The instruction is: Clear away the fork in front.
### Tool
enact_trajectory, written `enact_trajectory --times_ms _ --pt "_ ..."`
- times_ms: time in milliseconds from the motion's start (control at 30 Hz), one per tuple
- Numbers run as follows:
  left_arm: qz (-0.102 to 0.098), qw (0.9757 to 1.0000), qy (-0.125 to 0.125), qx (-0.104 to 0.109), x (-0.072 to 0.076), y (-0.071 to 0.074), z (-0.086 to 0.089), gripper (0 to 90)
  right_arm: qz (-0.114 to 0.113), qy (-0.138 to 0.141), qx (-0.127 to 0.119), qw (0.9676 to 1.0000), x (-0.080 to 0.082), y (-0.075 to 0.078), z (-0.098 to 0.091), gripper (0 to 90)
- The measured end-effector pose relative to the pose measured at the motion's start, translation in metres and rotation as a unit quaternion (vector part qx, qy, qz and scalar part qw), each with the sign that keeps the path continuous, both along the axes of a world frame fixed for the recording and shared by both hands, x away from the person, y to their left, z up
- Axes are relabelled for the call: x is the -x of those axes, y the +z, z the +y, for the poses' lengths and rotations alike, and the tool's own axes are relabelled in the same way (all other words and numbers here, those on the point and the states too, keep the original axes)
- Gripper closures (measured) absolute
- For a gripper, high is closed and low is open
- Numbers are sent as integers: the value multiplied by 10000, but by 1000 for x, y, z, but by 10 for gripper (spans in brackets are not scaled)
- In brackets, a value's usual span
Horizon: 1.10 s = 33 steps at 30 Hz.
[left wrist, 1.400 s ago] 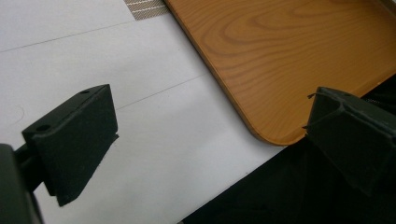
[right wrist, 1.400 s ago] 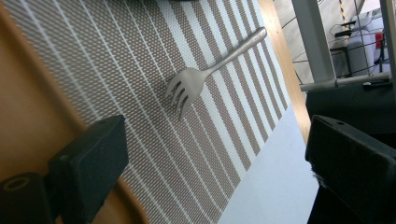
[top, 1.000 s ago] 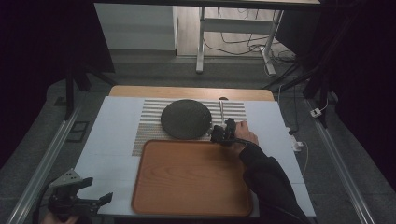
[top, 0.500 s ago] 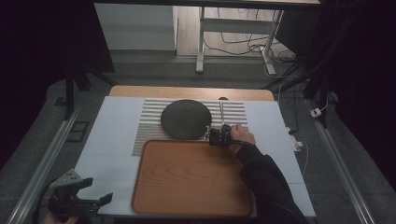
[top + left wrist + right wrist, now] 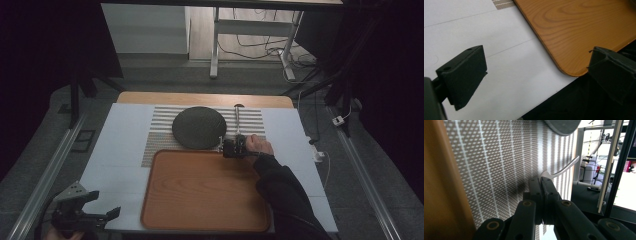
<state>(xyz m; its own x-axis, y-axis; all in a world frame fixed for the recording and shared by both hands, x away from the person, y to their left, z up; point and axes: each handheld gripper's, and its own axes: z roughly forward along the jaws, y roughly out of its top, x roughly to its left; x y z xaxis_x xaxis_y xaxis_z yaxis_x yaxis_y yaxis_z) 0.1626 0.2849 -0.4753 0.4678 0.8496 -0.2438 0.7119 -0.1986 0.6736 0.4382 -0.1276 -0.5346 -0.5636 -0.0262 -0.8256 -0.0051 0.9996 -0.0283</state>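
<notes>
High view: right gripper (image 5: 231,148) sits at the tray's (image 5: 165,210) far right corner, on the spoon (image 5: 237,119) lying on the striped mat (image 5: 160,145).

Left gripper view: left gripper (image 5: 534,72), jaws spread, idle.

Right gripper view: jaws have just been closing, now pinching the spoon handle end. Thin end-grip; spoon may pivot or slip on lifting.
</notes>
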Motion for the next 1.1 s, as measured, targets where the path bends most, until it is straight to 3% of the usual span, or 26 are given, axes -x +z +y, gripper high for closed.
enact_trajectory --times_ms 33,67,100,200,233,267,367,400,433,633,833,933,1000,1033,1067,1100 --pt "4 10000 12 0 0 0 0 15 226 -15 -14 9997 0 4 0 890" --pt "5 10000 29 2 0 0 0 12 43 3 -107 9999 2 5 -1 890" --pt "4 10000 45 3 0 0 0 8 178 -17 -174 9997 2 8 -1 891" --pt "10 10000 70 25 0 0 1 0 137 -12 -397 9991 6 15 -4 891" --pt "7 10000 59 25 0 0 1 0 375 -10 -433 9984 6 20 -5 890" --pt "8 10000 62 22 0 1 1 0 188 5 -565 9982 8 22 -7 890" --pt "10 10000 33 6 0 1 0 0 273 1 -743 9969 14 33 -10 890" --pt "10 10000 11 3 0 1 0 0 419 4 -891 9951 16 36 -12 890" --pt "11 10000 -37 41 -1 1 -1 0 295 -72 -923 9953 19 39 -13 890" --pt "-32 9995 -226 198 -3 1 0 0 478 27 -1539 9869 30 58 -24 890" --pt "-182 9988 -381 250 -6 2 -2 0 809 -29 -2316 9694 44 75 -32 890" --pt "-215 9977 -572 300 -9 2 -6 0 1049 10 -2724 9564 49 83 -38 890" --pt "-246 9967 -666 386 -11 4 -8 0 1184 3 -3017 9460 54 89 -42 890" --pt "-274 9962 -706 441 -12 5 -9 0 1184 3 -3017 9460 54 89 -42 890" --pt "-325 9951 -758 545 -15 7 -9 0 1317 54 -3268 9359 58 95 -46 891" --pt "-325 9951 -758 545 -15 7 -9 0 1376 84 -3399 9303 61 98 -48 890"
